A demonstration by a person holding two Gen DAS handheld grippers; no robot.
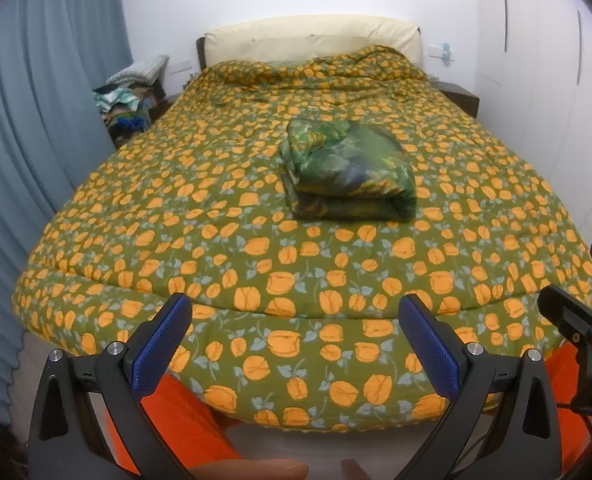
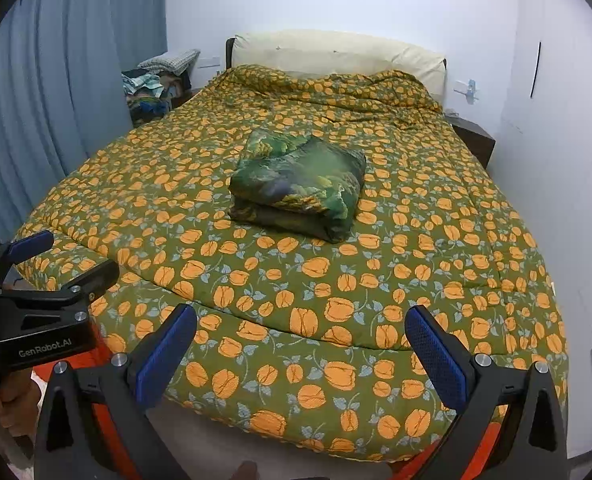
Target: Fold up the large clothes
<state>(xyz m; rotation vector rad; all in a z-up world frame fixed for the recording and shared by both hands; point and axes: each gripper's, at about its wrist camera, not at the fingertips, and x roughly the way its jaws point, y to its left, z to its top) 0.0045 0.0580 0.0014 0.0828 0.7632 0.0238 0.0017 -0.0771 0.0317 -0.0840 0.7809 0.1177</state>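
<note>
A green leaf-patterned garment (image 1: 347,170) lies folded into a thick bundle on the middle of the bed; it also shows in the right wrist view (image 2: 301,188). My left gripper (image 1: 294,308) is open and empty, held off the foot of the bed, well short of the bundle. My right gripper (image 2: 301,320) is open and empty, also at the foot of the bed. The left gripper (image 2: 62,254) shows at the left edge of the right wrist view, and the right gripper (image 1: 575,268) at the right edge of the left wrist view.
The bed is covered by an olive quilt with orange flowers (image 1: 256,240), bunched near the cream headboard (image 1: 311,38). Blue curtains (image 1: 36,120) hang on the left. A cluttered nightstand (image 1: 134,100) stands far left, a dark one (image 1: 459,96) far right. White wardrobe doors (image 2: 555,140) line the right.
</note>
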